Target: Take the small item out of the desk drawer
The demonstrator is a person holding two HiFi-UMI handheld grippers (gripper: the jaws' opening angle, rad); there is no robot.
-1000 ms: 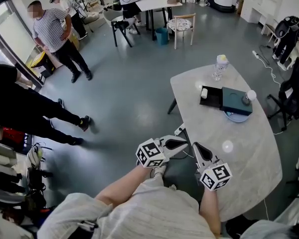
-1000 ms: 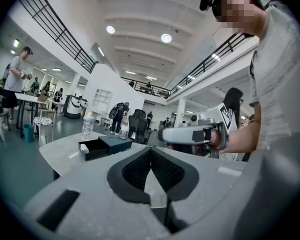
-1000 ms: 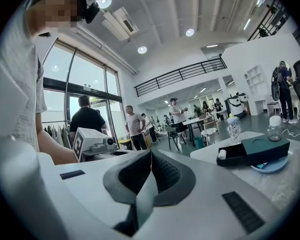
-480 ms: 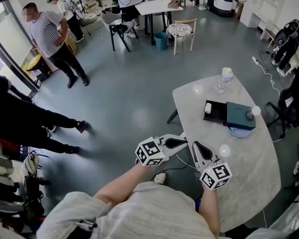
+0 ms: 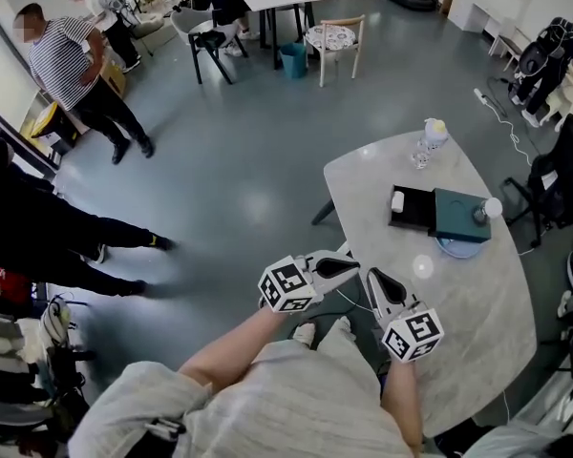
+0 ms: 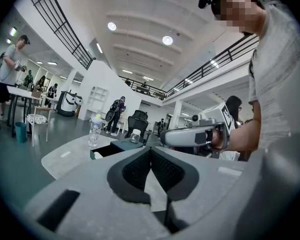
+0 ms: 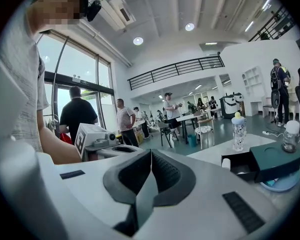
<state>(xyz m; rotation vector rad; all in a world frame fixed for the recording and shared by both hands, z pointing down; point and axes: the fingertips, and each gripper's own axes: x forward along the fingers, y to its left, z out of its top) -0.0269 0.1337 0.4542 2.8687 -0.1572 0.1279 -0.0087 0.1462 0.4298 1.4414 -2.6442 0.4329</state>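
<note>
**Small item (image 5: 397, 200) lies in the open drawer; both tongs shut, short of it**

The drawer (image 5: 413, 210) is pulled out of its dark teal box (image 5: 458, 216) toward the bench's (image 5: 477, 322) left edge, with the white item at its far left corner. Bare benchtop runs from the box to the near end. There the left tongs (image 5: 355, 266) hang just off the edge over the floor (image 5: 239, 189) and the right tongs (image 5: 373, 278) sit at the rim. Wide floor lies open on the left, as far as a person in a striped shirt (image 5: 72, 60).

By count: two tongs, one drawer, one small item, one bottle (image 5: 427, 142) at the bench's far end, one capped jar (image 5: 492, 208) on the box and one blue plate (image 5: 456, 249) under it.

From above the tongs' tips are hard to read. Each gripper view shows its pads pressed together, nothing between. The right gripper view also gives the drawer side-on, the item at its open end.
</note>
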